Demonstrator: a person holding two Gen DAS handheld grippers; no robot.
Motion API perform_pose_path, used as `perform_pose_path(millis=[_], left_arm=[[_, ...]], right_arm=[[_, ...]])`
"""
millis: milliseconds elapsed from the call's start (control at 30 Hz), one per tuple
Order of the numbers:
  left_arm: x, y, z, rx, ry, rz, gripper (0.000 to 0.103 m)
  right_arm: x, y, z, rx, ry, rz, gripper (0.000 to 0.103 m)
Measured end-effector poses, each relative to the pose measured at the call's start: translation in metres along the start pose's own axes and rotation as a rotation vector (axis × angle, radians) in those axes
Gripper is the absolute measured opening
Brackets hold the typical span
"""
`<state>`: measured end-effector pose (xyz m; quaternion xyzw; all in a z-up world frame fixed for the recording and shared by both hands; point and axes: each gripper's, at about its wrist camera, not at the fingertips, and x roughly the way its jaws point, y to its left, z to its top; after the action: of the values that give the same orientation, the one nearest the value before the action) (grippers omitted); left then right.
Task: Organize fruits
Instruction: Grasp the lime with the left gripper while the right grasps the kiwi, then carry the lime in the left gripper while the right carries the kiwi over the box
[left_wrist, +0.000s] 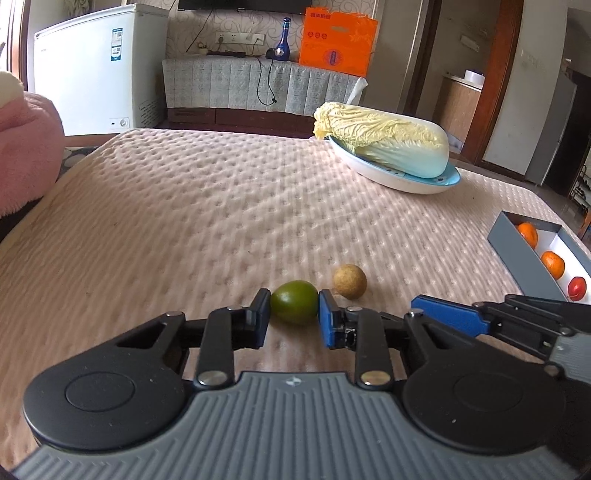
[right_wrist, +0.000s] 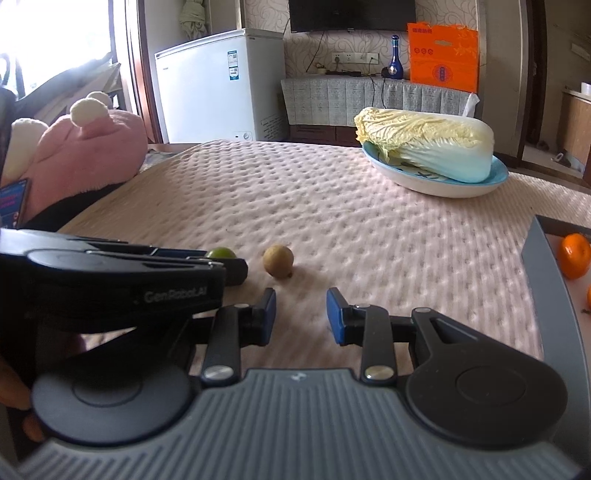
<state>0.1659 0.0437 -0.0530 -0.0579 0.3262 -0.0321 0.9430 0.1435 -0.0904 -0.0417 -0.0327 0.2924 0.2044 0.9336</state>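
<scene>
L gripper (left_wrist: 294, 314) clamps green fruit (left_wrist: 294, 307) for transfer to box (left_wrist: 517, 251); R gripper (right_wrist: 301, 314) open, empty, nr brown fruit (right_wrist: 278, 261)

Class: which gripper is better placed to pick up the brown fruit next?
Right. The right gripper is open and empty, with the brown fruit just ahead. The left gripper already brackets the green fruit.

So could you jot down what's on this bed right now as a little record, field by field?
surface: quilted pink cover
left gripper: fingers on either side of the green fruit, touching it
right gripper: open, empty
loose fruit: brown round fruit beside the green one
grey box: two oranges, one red fruit
dish: holds a napa cabbage
</scene>
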Motion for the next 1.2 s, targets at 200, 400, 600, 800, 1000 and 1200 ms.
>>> perform_pose_path(millis=[200, 400, 600, 800, 1000, 1200], left_arm=[[-0.008, 0.016, 0.001, -0.023, -0.008, 0.060, 0.032], [-0.007, 0.021, -0.003, -0.017, -0.002, 0.056, 0.032], [-0.008, 0.022, -0.003, -0.022, -0.003, 0.052, 0.032], [-0.008, 0.024, -0.004, -0.023, -0.003, 0.049, 0.032], [-0.008, 0.023, -0.004, -0.020, -0.004, 0.051, 0.032], [-0.009, 0.022, -0.005, -0.010, -0.008, 0.057, 0.032]], right_arm=[[0.010, 0.001, 0.007, 0.020, -0.003, 0.008, 0.034], [0.021, 0.001, 0.013, 0.036, 0.004, 0.020, 0.034], [0.029, 0.002, 0.018, 0.049, 0.000, 0.018, 0.033], [0.036, 0.004, 0.023, 0.044, 0.004, 0.010, 0.033], [0.041, 0.004, 0.025, 0.041, 0.015, 0.011, 0.029], [0.039, 0.004, 0.024, 0.032, 0.015, 0.012, 0.027]])
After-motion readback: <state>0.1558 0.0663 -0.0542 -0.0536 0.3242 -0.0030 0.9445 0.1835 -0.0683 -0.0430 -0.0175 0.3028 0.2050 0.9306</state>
